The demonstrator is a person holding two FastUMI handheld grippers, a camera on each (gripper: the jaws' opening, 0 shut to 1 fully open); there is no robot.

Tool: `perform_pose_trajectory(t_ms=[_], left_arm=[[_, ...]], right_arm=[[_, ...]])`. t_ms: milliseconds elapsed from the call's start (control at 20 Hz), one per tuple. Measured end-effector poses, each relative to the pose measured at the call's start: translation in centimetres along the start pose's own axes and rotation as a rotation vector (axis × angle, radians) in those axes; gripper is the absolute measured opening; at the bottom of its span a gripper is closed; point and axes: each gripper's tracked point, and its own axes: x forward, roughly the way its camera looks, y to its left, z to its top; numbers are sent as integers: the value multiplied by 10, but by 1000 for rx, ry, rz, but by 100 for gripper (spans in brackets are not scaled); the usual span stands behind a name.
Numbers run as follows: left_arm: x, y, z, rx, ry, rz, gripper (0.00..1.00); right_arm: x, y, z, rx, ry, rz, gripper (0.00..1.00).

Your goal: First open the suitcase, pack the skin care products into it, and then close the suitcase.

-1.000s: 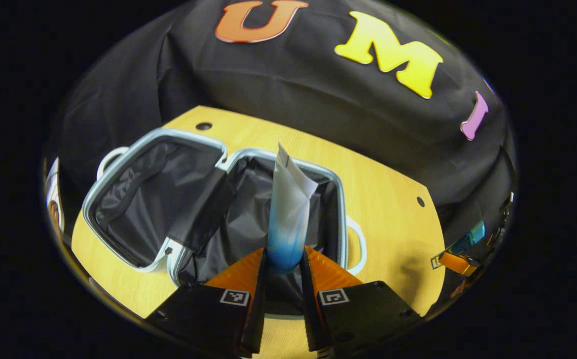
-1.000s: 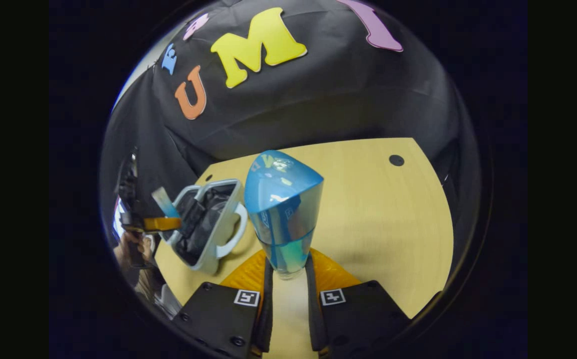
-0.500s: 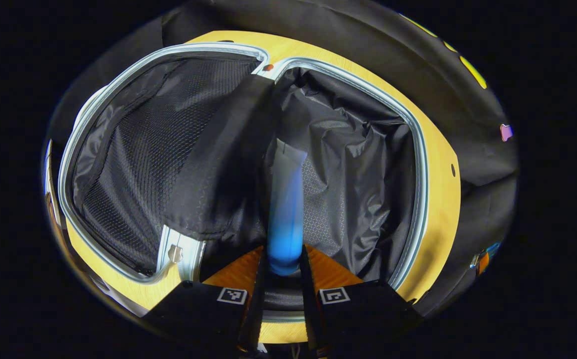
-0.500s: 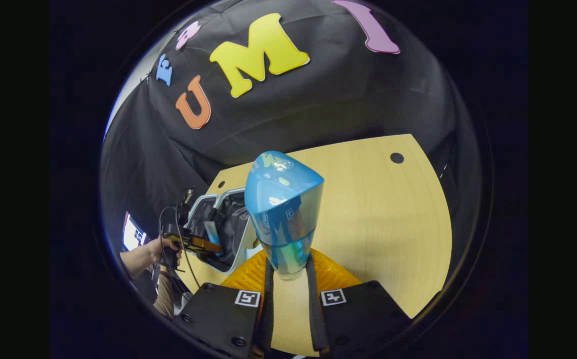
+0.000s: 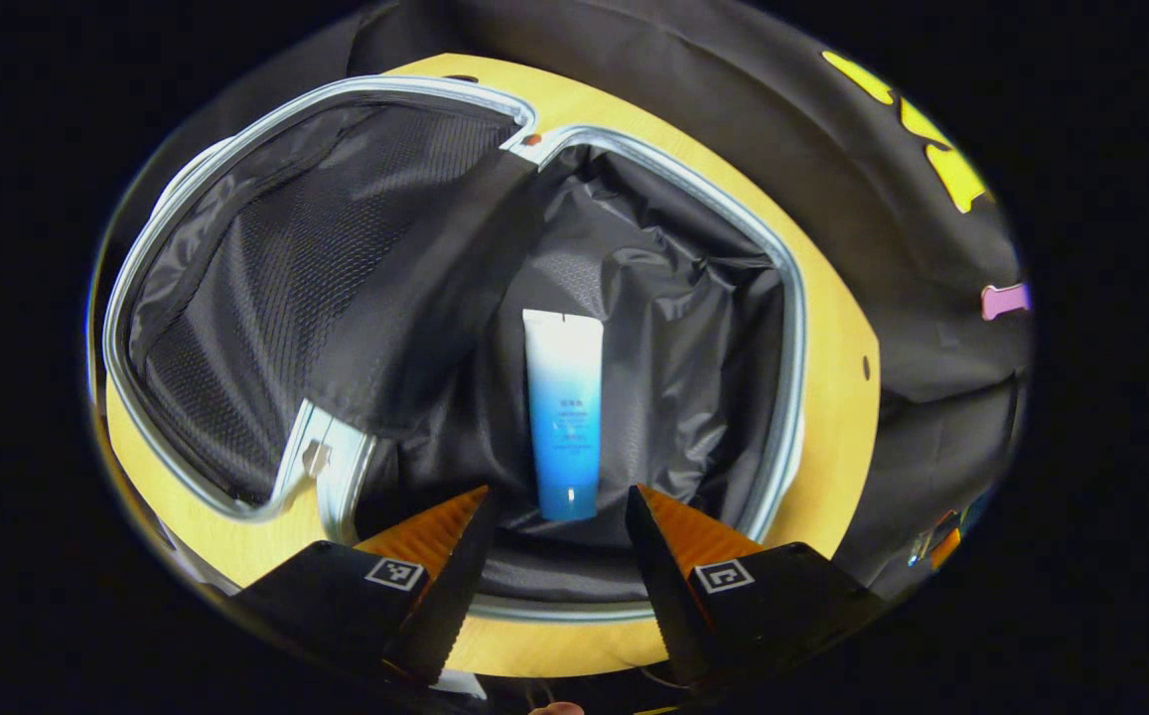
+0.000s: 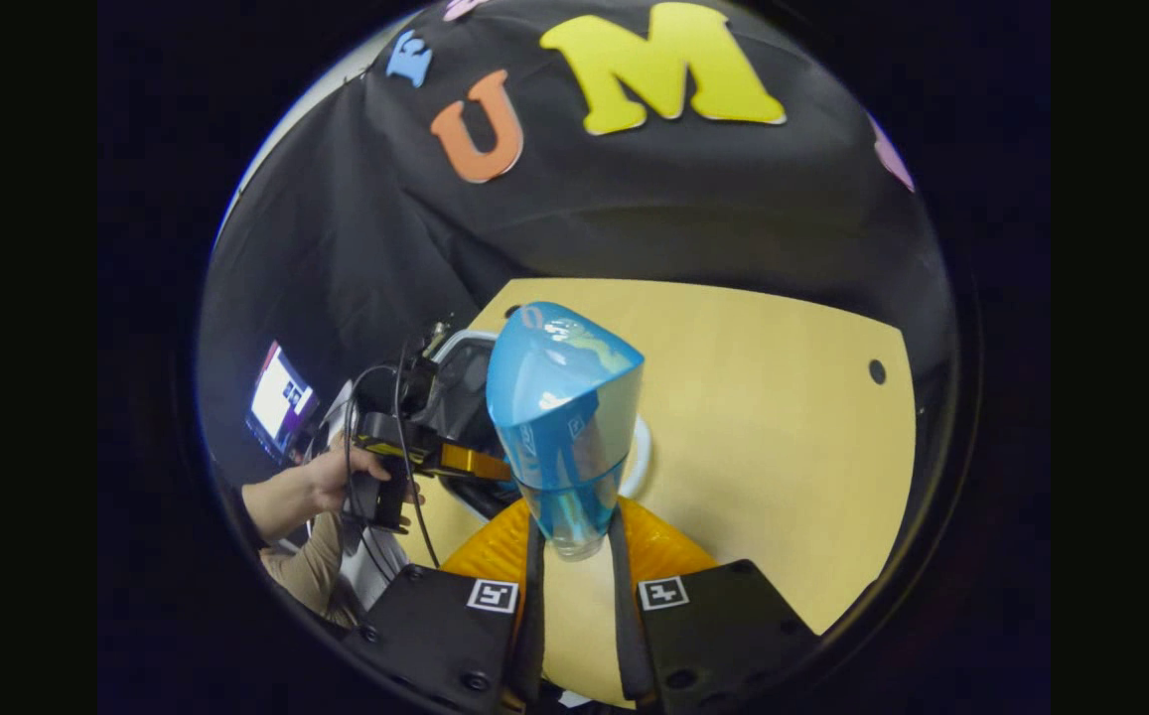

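Left gripper point(image 5: 556, 516) hung with fingers spread, gripping nothing, over the open suitcase point(image 5: 792, 328); tube point(image 5: 563, 412) lay flat in its right half. Right gripper point(image 6: 574, 544) clamped the blue bottle point(image 6: 562, 417) above the table point(image 6: 783, 447), likely next for packing.

A recording booth: black cloth wall point(image 6: 634, 218) behind a wooden table point(image 6: 783, 417), monitor point(image 6: 279, 397) alongside.

Light wood table point(image 6: 773, 417) w/ small dark holes near its edges. Open suitcase point(image 5: 792, 328) lies flat on it, both halves spread, pale blue-grey rim, black lining. In right gripper view the case sits at approx 9 o'clock on the tabletop; rest is bare wood.
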Motion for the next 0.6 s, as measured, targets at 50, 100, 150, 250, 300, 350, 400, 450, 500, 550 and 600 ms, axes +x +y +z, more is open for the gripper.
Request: perform_pose_trajectory(t_ms=[50, 100, 150, 250, 300, 350, 400, 450, 500, 550, 600], left_arm=[[-13, -2, -2, -18, -27, -22, 84], [-26, -4, -5, -38, -62, -48, 84], [-41, -4, -5, -50, -107, -63, 84], [-76, 3, -4, -33, -248, -71, 84], [-99, 6, -4, -24, -323, -75, 84], [-116, 10, -5, -27, -379, -78, 84], [-132, 14, -6, -31, -431, -83, 84], [-147, 19, -8, -39, -479, -85, 84], [-163, 24, -15, -51, -533, -94, 84], [-170, 28, -20, -60, -559, -106, 85], [-178, 32, -25, -78, -584, -125, 85]], right_arm=[[14, 10, -1, -16, 37, 17, 27], [28, 21, -3, -23, 75, 34, 27], [44, 32, -5, -29, 113, 48, 25], [84, 48, -10, -46, 218, 60, 27], [102, 51, -11, -47, 269, 57, 27], [113, 54, -12, -41, 311, 46, 27], [127, 57, -15, -36, 351, 41, 27], [141, 59, -21, -27, 394, 28, 28], [160, 55, -31, -8, 456, -8, 28], [172, 50, -39, 11, 493, -32, 28], [181, 47, -45, 42, 531, -55, 28]])
